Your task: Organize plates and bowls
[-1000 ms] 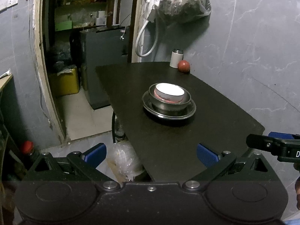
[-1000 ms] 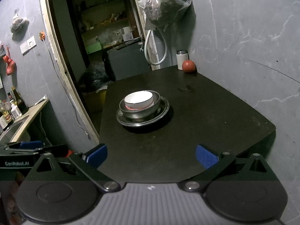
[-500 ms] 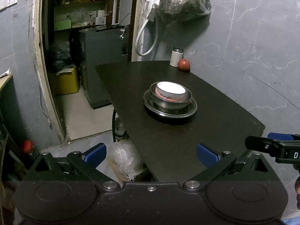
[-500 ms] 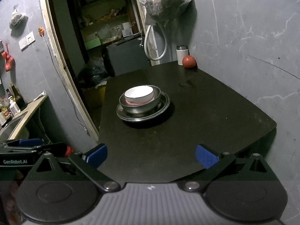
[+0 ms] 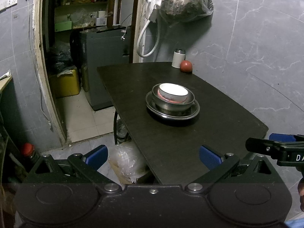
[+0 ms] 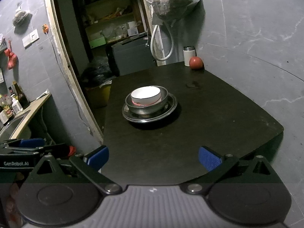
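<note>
On the dark bench (image 5: 171, 138), near its middle: a nested stack of three. White ceramic bowl (image 5: 173, 94) with a pinkish band, seated inside a steel bowl (image 5: 172, 102), seated in turn on a steel plate (image 5: 191, 112). Well apart at the far corner, just beside the wall: a small white canister (image 5: 178, 58) and a red round fruit (image 5: 186, 66) (irrelevant to the job).

Handling, as judged:
- White bowl: rigid, brittle, likely glazed and slick; liable to chip if knocked against steel. Best taken at the rim, one finger inside and one outside the wall.
- Steel bowl: light, stiff, smooth, unlikely to break; may slide or ring against the plate. Again a rim hold.
- Plate: shallow, lying flat on the bench; only the raised lip offers purchase, so awkward to lift while loaded.
- Recommended order: from the top down, lifting straight up to avoid dragging the piece beneath.

Pose:
- Left claw (image 5: 153, 154): low at the near bench edge, slightly left of it, aimed at the stack, fingers wide apart, holding nothing.
- Right claw (image 6: 153, 154): level, at the near edge, aimed at the stack, fingers wide apart, empty.
- Both well short of the stack; no contact with anything
</note>
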Demonstrator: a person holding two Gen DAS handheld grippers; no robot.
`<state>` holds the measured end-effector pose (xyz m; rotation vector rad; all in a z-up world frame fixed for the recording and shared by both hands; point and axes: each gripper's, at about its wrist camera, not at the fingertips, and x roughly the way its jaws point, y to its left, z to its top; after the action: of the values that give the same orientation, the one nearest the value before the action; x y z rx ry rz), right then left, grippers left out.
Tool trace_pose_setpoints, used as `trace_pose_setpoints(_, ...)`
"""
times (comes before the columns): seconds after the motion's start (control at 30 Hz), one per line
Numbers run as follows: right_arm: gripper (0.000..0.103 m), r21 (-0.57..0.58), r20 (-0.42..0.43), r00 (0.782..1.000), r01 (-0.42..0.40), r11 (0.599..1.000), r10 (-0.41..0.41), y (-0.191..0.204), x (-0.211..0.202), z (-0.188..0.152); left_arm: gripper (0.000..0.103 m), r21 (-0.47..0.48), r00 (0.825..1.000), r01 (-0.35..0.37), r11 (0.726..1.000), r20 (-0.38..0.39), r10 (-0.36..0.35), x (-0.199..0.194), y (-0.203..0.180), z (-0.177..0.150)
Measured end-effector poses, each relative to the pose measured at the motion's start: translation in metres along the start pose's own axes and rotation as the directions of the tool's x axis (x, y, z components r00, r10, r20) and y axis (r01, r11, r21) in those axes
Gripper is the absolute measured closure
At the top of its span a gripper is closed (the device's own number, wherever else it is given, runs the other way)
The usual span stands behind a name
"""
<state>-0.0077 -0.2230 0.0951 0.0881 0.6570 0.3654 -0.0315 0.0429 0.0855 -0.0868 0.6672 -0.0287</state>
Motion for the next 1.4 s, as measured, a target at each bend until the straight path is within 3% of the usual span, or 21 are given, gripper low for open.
trace_pose_setpoints(1.4, 0.0, -0.006, 0.002, 1.0, 0.002, 1.0, -0.002, 0.0031, 0.0022, 0.0008, 0.001, -0.004, 1.0, -0.002, 1.0, 0.001, 0.002, 0.0002, 0.0017, -0.0005)
